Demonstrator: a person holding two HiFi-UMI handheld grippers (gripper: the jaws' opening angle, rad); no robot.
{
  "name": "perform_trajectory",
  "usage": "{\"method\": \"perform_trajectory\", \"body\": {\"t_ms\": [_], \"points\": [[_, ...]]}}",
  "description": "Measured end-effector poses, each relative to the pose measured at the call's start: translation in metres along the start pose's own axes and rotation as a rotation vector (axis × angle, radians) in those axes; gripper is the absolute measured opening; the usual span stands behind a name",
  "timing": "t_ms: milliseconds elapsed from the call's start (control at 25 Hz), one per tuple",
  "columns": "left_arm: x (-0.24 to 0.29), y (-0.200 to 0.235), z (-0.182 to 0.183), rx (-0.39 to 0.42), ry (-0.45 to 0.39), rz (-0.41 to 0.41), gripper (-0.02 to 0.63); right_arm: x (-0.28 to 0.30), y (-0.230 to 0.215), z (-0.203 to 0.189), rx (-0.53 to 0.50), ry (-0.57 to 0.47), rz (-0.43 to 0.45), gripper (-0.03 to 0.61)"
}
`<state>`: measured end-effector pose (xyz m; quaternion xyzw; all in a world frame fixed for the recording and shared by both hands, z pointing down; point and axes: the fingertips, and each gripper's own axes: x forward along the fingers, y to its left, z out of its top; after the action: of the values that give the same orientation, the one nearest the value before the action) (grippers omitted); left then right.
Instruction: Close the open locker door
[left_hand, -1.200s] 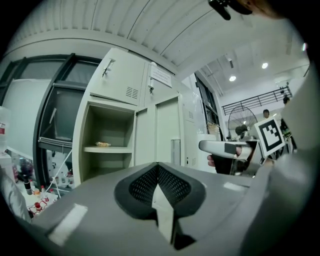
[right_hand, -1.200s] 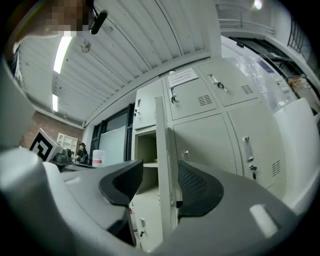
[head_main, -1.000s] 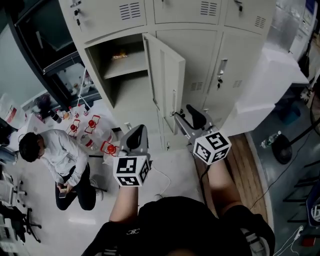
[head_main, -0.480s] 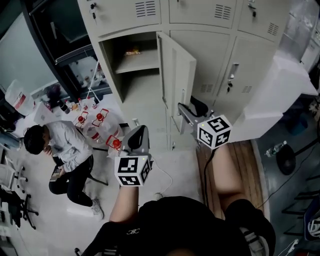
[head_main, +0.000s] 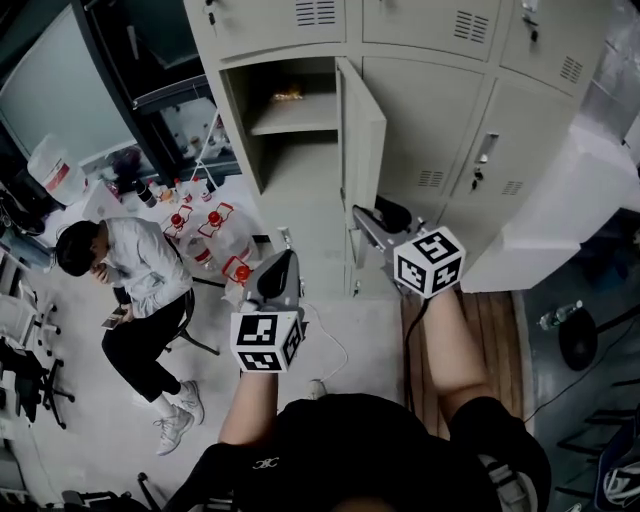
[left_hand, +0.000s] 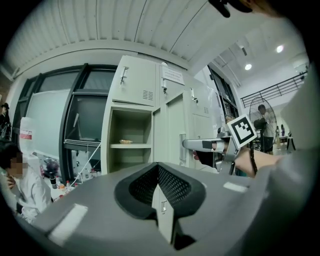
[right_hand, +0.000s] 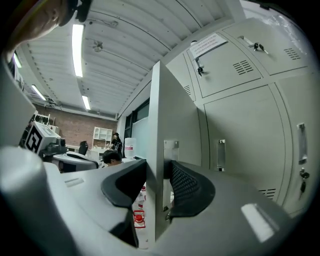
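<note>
labels: a paper notice (right_hand: 207, 45) on an upper locker is too small to read. each marker cube (head_main: 428, 262) carries a black-and-white square code. the locker door (head_main: 365, 130) stands ajar at the right edge of its open compartment (head_main: 300, 160). the right claw (right_hand: 159, 185), on a level, extended forearm, straddles the door's free edge. its jaws have just been closing, and a sliver of gap shows at the right pad. the left claw (left_hand: 158, 172) is held level, clear of the door, with its tips together and nothing between them. the shelf item (head_main: 288, 95) is indistinct.
</note>
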<state>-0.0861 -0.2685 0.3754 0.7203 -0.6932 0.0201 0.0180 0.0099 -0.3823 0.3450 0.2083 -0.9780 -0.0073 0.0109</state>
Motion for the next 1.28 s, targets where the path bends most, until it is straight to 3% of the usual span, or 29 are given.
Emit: {"method": "perform_trajectory", "body": {"t_ms": [280,680,920,1280], "points": [[-0.023,0.016,-0.004,-0.006,0.007,0.118,0.000,0.026,0.028,0.001,0.007,-0.003,0.120,0.150],[-0.064,0.050,-0.011,-0.011,0.019,0.281,0.000,0.069,0.059,0.001,0.037,-0.002,0.218,0.138],[-0.064,0.089,-0.010,-0.009,0.007,0.303,0.000,0.108,0.076,0.003,0.033,-0.007,0.209,0.127],[-0.039,0.150,0.001,0.005,-0.015,0.263,0.000,0.174,0.088,0.006,0.045,-0.014,0.161,0.121]]}}
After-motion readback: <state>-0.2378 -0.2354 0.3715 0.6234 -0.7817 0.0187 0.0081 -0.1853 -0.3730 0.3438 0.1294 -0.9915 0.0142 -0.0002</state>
